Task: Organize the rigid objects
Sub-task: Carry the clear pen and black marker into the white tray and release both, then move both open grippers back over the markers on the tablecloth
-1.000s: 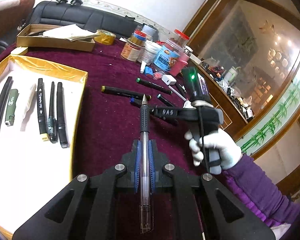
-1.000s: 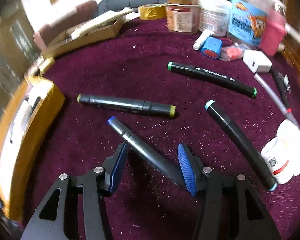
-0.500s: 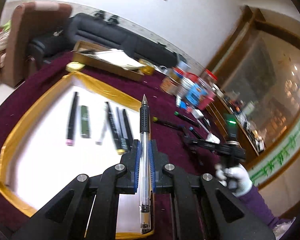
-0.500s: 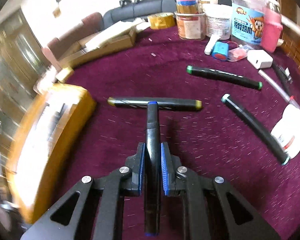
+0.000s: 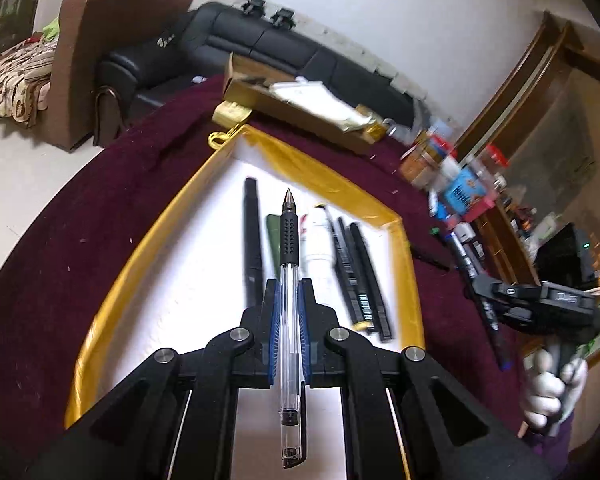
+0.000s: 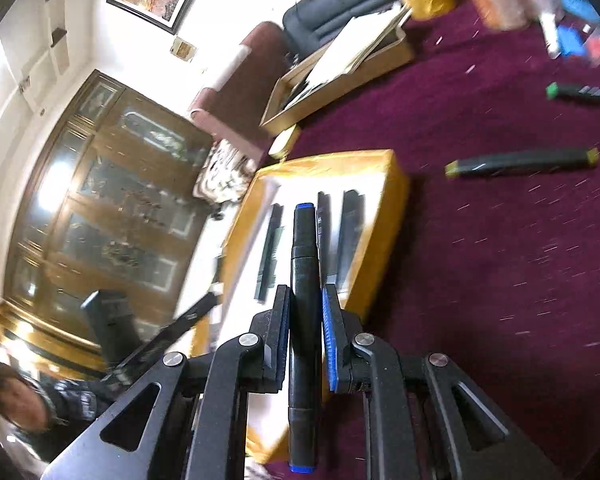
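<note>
My left gripper (image 5: 289, 292) is shut on a clear ballpoint pen (image 5: 289, 280) with a black grip, held over the gold-rimmed white tray (image 5: 148, 240). Several dark pens and markers (image 5: 356, 268) lie side by side in that tray. My right gripper (image 6: 306, 300) is shut on a black marker with blue caps (image 6: 305, 280), tip pointing at the same tray (image 6: 380, 240). In the left wrist view the right gripper (image 5: 480, 300) hangs beside the tray's right edge, held by a white-gloved hand (image 5: 548, 392). On the maroon cloth lie a yellow-capped marker (image 6: 524, 163) and a green-capped one (image 6: 580, 94).
A cardboard box with papers (image 5: 300, 108) sits behind the tray. Jars and bottles (image 5: 456, 176) crowd the far right of the table. A black sofa (image 5: 284, 48) and brown armchair (image 5: 84, 60) stand beyond the table edge. A person (image 6: 24, 396) shows at lower left.
The right gripper shut on the blue-capped marker, lifted it off the cloth and swung toward the tray. The left gripper carried the clear pen from over the cloth to above the tray.
</note>
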Demonstrator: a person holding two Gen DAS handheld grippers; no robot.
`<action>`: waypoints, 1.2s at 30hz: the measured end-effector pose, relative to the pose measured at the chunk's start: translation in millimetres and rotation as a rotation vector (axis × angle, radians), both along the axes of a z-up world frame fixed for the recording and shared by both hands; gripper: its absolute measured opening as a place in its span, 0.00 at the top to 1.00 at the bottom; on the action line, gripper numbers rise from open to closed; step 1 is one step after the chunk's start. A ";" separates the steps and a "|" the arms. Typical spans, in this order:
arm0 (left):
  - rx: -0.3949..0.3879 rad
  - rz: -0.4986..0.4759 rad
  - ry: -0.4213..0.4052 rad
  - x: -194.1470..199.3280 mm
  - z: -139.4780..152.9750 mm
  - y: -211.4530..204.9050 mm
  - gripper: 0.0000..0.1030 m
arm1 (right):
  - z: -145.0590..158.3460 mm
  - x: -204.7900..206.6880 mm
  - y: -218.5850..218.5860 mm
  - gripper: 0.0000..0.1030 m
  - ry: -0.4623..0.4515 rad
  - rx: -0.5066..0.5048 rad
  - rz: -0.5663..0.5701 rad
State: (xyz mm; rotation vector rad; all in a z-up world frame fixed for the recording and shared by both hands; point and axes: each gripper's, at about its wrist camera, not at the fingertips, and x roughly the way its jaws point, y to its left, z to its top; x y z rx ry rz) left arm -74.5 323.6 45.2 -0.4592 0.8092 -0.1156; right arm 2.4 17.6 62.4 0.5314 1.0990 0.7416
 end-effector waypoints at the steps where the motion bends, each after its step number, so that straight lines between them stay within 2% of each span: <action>1: 0.016 0.002 0.023 6.8 -2.8 2.5 0.94 | -3.2 2.5 10.2 0.87 0.015 0.000 0.010; 8: 0.038 0.026 0.136 48.6 -13.7 17.5 0.94 | -26.4 23.0 70.9 0.86 0.086 -0.031 0.029; 11: 0.071 0.034 0.178 69.3 -18.9 19.7 0.94 | -35.1 30.9 86.0 0.86 0.119 -0.028 0.020; 14: 0.057 0.048 0.199 79.6 -24.7 23.7 0.94 | -43.0 33.8 94.6 0.86 0.157 -0.016 0.012; 20: -0.034 0.072 0.107 43.1 -9.0 31.5 0.88 | -51.6 29.2 106.7 0.86 0.196 0.007 0.029; 21: -0.048 0.086 0.073 28.5 -1.8 35.3 0.82 | -52.7 29.0 110.5 0.86 0.203 0.017 0.035; 24: -0.094 0.152 -0.006 -7.4 14.1 47.5 0.55 | -58.4 28.8 129.4 0.86 0.230 0.046 0.060; 25: -0.104 0.185 -0.035 -21.5 19.0 53.0 0.52 | -60.3 28.7 136.6 0.86 0.239 0.053 0.068; 29: -0.115 0.282 -0.106 -62.1 28.9 69.3 0.51 | -65.9 28.6 164.5 0.86 0.262 0.056 0.097; 34: -0.092 0.317 -0.129 -72.3 34.4 75.7 0.51 | -68.9 22.3 180.8 0.84 0.258 -0.004 0.094; 36: -0.085 0.317 -0.127 -73.6 34.6 75.9 0.51 | -64.3 17.8 177.4 0.77 0.238 -0.020 0.087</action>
